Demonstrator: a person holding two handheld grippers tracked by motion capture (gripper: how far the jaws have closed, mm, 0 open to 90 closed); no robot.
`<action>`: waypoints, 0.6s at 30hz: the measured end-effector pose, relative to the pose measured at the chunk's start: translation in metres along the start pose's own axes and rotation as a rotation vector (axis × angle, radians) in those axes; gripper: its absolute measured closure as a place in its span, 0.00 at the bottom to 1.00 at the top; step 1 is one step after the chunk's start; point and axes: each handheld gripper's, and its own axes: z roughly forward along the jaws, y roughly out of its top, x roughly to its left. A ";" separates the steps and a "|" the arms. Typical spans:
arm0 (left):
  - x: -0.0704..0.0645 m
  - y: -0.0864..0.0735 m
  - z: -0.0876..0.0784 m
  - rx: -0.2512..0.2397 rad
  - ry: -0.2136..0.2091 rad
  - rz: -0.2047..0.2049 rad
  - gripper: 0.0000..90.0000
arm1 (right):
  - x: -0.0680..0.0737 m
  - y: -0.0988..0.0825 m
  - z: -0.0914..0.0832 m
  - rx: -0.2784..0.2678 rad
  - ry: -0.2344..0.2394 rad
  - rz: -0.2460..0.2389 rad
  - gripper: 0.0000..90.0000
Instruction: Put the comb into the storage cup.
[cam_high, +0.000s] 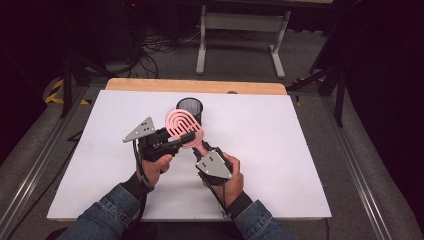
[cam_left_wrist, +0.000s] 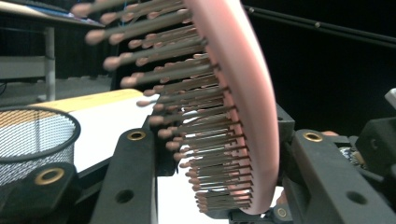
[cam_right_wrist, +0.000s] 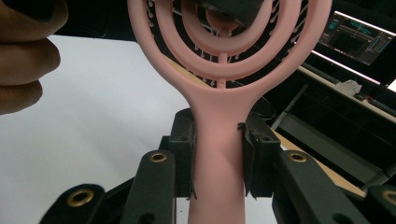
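A pink hairbrush (cam_high: 184, 125) with an open ringed head is held in the air over the middle of the white board (cam_high: 280, 150). My right gripper (cam_high: 204, 148) is shut on its handle (cam_right_wrist: 218, 182), with the pads pressing both sides in the right gripper view (cam_right_wrist: 217, 140). My left gripper (cam_high: 186, 138) comes in from the left and is shut across the brush head. In the left gripper view (cam_left_wrist: 224, 140) the head (cam_left_wrist: 247, 93) stands edge-on between the jaws, bristles pointing at the left jaw. A black mesh cup (cam_high: 190, 107) stands just behind the brush.
The mesh cup (cam_left_wrist: 32, 140) sits close at the left in the left gripper view. A wooden strip (cam_high: 195, 86) runs along the board's far edge. A grey frame on legs (cam_high: 242, 30) stands on the floor beyond. A monitor (cam_right_wrist: 357, 37) glows at the right.
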 end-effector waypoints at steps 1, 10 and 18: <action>-0.001 0.001 0.001 -0.001 -0.007 0.006 0.68 | 0.000 0.000 0.000 -0.003 0.002 0.008 0.76; -0.006 0.004 -0.001 -0.005 -0.005 0.050 0.69 | 0.001 -0.001 0.000 -0.008 0.017 0.013 0.74; -0.002 0.007 -0.008 -0.023 0.014 0.045 0.69 | 0.001 -0.001 0.000 -0.009 0.031 0.020 0.68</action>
